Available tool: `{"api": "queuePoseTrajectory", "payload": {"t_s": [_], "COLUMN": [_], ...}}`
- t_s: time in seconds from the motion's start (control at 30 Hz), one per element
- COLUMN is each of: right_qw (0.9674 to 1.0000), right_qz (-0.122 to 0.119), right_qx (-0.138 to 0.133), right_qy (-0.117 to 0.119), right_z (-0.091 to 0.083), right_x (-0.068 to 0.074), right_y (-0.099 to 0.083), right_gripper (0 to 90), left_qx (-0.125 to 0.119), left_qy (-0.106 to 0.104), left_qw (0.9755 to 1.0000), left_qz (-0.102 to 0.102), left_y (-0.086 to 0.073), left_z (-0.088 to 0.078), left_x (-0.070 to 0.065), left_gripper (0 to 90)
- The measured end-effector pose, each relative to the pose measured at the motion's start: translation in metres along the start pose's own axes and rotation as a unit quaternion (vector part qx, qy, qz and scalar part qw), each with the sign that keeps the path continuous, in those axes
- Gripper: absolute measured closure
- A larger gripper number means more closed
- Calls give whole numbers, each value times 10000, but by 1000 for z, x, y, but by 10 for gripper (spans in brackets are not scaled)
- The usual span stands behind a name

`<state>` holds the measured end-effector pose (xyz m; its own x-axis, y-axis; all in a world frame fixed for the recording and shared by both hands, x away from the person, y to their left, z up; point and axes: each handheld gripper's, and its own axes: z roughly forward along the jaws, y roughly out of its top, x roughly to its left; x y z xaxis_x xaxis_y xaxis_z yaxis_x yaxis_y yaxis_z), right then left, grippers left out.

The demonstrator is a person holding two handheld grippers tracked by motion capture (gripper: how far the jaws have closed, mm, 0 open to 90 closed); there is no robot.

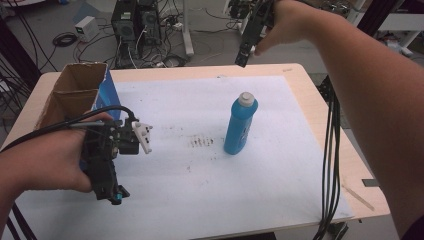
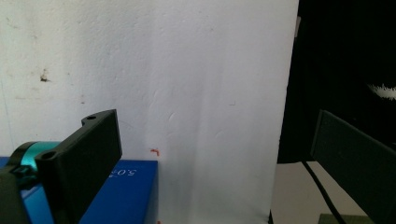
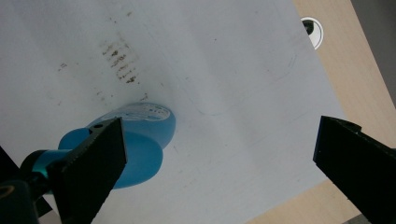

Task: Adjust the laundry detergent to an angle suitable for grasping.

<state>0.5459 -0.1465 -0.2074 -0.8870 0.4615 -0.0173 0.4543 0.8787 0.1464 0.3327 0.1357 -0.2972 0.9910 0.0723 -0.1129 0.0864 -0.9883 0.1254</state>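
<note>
A blue bottle (image 1: 240, 127) with a white cap stands upright on the white sheet, right of centre. My right gripper (image 1: 243, 57) hangs high above the table's far edge and points down. In the right gripper view the blue bottle (image 3: 140, 140) lies below, partly behind one jaw, and the right gripper (image 3: 219, 128) is open with nothing between its jaws. My left gripper (image 1: 111, 192) is held at the left side near the front, next to an open cardboard box (image 1: 75, 95) with a blue side. In its own view the left gripper (image 2: 215, 126) is open over bare paper, with the blue box (image 2: 126, 191) at the lower left.
The white sheet (image 1: 200, 190) covers most of the wooden table (image 1: 310, 95) and has dark smudges (image 1: 202, 141) near its middle. Black cables (image 1: 330, 150) hang along the right edge, and a thin wooden stick (image 1: 357, 195) lies at the front right. Computers and cables crowd the floor beyond.
</note>
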Motion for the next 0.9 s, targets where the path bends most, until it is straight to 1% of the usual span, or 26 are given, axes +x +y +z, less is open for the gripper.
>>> {"api": "queuePoseTrajectory", "payload": {"t_s": [0.13, 0.2, 0.27, 0.3, 0.33, 0.43, 0.47, 0.5, 0.53, 0.63, 0.7, 0.87, 0.9], "right_qw": [10000, 10000, 10000, 10000, 10000, 10000, 10000, 10000, 10000, 10000, 10000, 10000, 10000], "right_qz": [19, 25, 28, 16, 12, 8, 42, 18, 10, 32, 37, 15, 16], "right_qx": [27, 18, 23, 42, 57, 26, 27, 16, 21, 29, 8, 70, 58], "right_qy": [-1, 19, -6, 6, 6, 7, 4, 8, 2, 9, 3, -7, -8], "right_z": [1, 2, 3, 4, 4, 4, 3, 3, 4, 4, 5, 6, 6], "right_x": [-1, -2, -4, -4, -4, -6, -6, -7, -7, -8, -8, -5, -5], "right_y": [0, 0, 0, 0, 0, -1, -2, -2, -2, -3, -2, -1, -1], "right_gripper": [21, 21, 21, 21, 21, 21, 21, 21, 21, 21, 21, 21, 21], "left_qx": [-9, -26, -10, -42, -38, -59, -37, -39, -21, -3, -5, -14, 14], "left_qy": [14, 14, 28, 19, 0, 28, 39, 4, 23, -21, -6, -7, 11], "left_qw": [10000, 10000, 10000, 9999, 10000, 9999, 9999, 9999, 10000, 10000, 10000, 10000, 10000], "left_qz": [-39, -19, -62, -95, -67, -114, -102, -107, -86, -78, -52, -45, -26], "left_y": [0, 0, -2, -3, -3, -4, -5, -4, -4, -2, -2, -1, 0], "left_z": [0, -1, -1, -1, -2, -2, -3, -2, -2, -1, -1, 0, 0], "left_x": [-1, -1, 0, 0, 1, 1, 2, 3, 4, 4, 3, 3, 3], "left_gripper": [17, 17, 17, 17, 17, 17, 17, 17, 17, 17, 17, 17, 17]}}
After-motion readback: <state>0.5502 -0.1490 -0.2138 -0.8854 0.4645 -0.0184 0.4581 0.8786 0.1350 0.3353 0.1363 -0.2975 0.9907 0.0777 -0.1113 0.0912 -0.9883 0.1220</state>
